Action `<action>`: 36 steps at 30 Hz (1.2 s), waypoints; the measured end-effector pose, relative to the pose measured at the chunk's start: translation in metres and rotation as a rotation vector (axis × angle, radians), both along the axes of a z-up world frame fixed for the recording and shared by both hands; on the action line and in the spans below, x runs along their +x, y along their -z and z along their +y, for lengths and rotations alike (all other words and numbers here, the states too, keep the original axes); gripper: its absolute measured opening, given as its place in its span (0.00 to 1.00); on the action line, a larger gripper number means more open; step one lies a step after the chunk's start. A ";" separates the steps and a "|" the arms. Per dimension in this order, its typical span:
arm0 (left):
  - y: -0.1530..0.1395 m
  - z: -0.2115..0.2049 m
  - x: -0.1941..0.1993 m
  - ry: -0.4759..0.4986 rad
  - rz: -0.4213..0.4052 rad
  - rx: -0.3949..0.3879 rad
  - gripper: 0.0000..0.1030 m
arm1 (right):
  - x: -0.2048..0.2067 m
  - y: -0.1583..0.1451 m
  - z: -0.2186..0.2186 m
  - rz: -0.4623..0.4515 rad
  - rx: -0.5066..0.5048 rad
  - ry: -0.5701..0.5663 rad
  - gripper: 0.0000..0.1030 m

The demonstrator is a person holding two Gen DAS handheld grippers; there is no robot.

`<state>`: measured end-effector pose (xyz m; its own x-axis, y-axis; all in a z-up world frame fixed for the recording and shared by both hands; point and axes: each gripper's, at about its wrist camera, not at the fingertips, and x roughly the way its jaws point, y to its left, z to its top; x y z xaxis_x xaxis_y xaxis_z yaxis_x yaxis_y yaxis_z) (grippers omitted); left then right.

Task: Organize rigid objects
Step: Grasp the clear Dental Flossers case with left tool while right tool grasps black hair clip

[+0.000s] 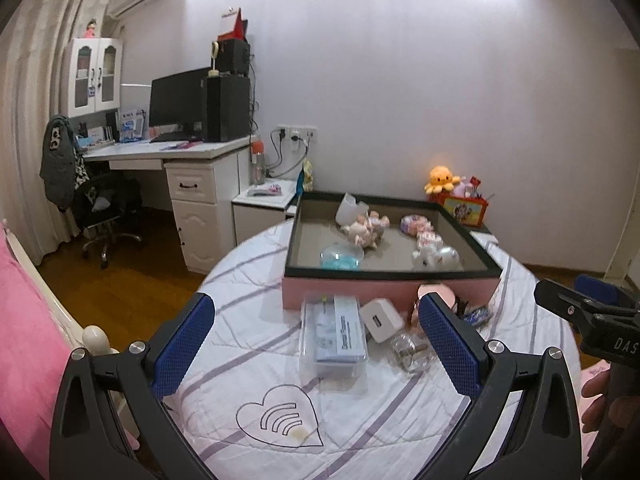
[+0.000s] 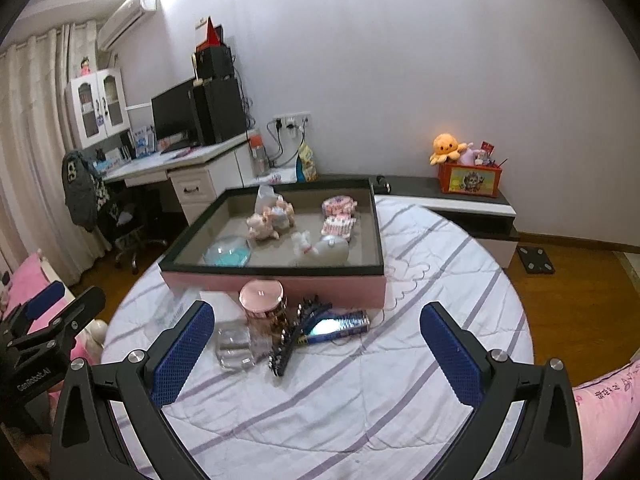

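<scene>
Card case (image 1: 335, 334) between parted fingers (image 1: 450, 346)

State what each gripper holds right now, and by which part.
Nothing is held. The left gripper and the right gripper are both open above the bed, with no object between their pads.

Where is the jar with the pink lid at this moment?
In the right wrist view, the jar with the pink lid stands upright on the bed, just before the pink box's front wall, with a clear glass jar at its left and a black hair clip at its right.
</scene>
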<state>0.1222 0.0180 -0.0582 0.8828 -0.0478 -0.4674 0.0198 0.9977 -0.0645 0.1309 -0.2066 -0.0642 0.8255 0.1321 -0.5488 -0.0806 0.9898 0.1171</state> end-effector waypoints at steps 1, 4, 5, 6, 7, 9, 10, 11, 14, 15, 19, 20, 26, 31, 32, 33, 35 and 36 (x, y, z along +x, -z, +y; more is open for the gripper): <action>0.004 -0.002 0.002 0.006 0.009 0.000 1.00 | 0.002 0.004 0.000 0.009 -0.002 -0.003 1.00; 0.020 -0.007 0.013 0.024 0.050 0.012 1.00 | 0.009 0.018 0.001 0.052 -0.012 -0.008 1.00; 0.027 -0.008 0.017 0.026 0.067 0.021 1.00 | 0.011 0.021 0.001 0.060 -0.013 -0.007 1.00; 0.032 -0.010 0.021 0.028 0.081 0.028 1.00 | 0.013 0.025 0.000 0.073 -0.013 -0.006 1.00; 0.036 -0.010 0.024 0.031 0.090 0.033 1.00 | 0.016 0.028 0.000 0.082 -0.013 -0.006 1.00; 0.044 -0.011 0.033 0.034 0.112 0.045 1.00 | 0.021 0.035 0.001 0.100 -0.018 -0.013 1.00; 0.047 -0.011 0.036 0.033 0.119 0.050 1.00 | 0.024 0.037 0.002 0.108 -0.020 -0.015 1.00; 0.051 -0.011 0.040 0.032 0.125 0.053 1.00 | 0.027 0.041 0.002 0.116 -0.021 -0.018 1.00; 0.059 -0.011 0.049 0.027 0.148 0.057 1.00 | 0.033 0.048 0.006 0.136 -0.027 -0.030 1.00; 0.062 -0.011 0.051 0.026 0.156 0.055 1.00 | 0.035 0.050 0.007 0.143 -0.030 -0.034 1.00; 0.071 -0.008 0.058 0.027 0.192 0.047 1.00 | 0.044 0.059 0.010 0.167 -0.037 -0.047 1.00; 0.072 -0.008 0.061 0.027 0.202 0.048 1.00 | 0.046 0.061 0.011 0.175 -0.036 -0.051 1.00; 0.080 -0.016 0.083 0.057 0.280 0.094 1.00 | 0.063 0.069 0.017 0.210 -0.028 -0.089 0.90; 0.085 -0.020 0.100 0.056 0.329 0.116 1.00 | 0.076 0.079 0.024 0.258 -0.042 -0.110 0.67; 0.086 -0.019 0.102 0.053 0.336 0.115 1.00 | 0.078 0.082 0.025 0.266 -0.044 -0.114 0.63; 0.087 -0.018 0.105 0.054 0.345 0.104 0.99 | 0.079 0.083 0.025 0.271 -0.040 -0.117 0.61; 0.088 -0.014 0.108 0.068 0.358 0.067 0.89 | 0.081 0.084 0.024 0.274 -0.027 -0.117 0.61; 0.091 -0.013 0.108 0.078 0.368 0.056 0.71 | 0.082 0.084 0.024 0.276 -0.024 -0.118 0.60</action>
